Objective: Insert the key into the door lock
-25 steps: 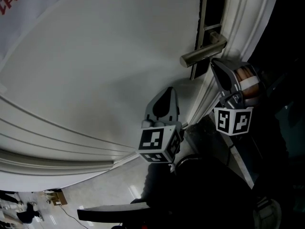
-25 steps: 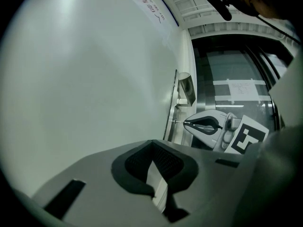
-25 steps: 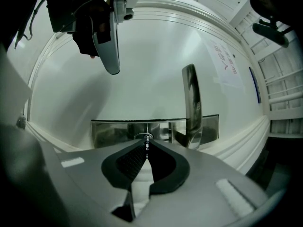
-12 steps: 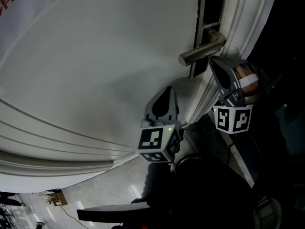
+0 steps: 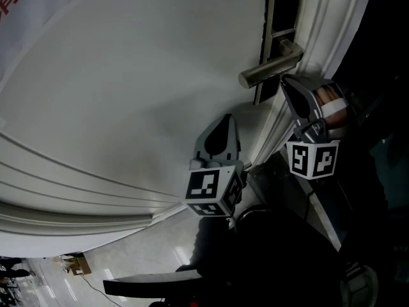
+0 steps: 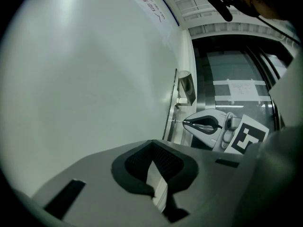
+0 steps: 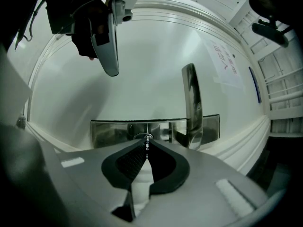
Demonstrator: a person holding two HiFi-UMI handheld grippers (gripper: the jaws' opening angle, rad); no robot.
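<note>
My right gripper (image 5: 289,87) is under the metal door handle (image 5: 271,69), its tips against the dark lock plate (image 5: 263,94) on the white door (image 5: 140,88). In the right gripper view its jaws are shut on a thin key (image 7: 147,146), and the key's tip meets the keyhole (image 7: 144,137) in the shiny lock plate (image 7: 113,130), left of the handle (image 7: 191,103). The left gripper view shows the key (image 6: 178,121) bridging from the right gripper (image 6: 185,123) to the plate edge. My left gripper (image 5: 225,120) hangs shut and empty off the door face, away from the lock.
The door's moulded frame (image 5: 332,24) runs along the right of the lock. Raised panel ridges (image 5: 77,197) curve across the door below the left gripper. A notice sheet (image 7: 222,63) is stuck on the door beyond the handle. A glass-panelled corridor (image 6: 241,89) lies past the door edge.
</note>
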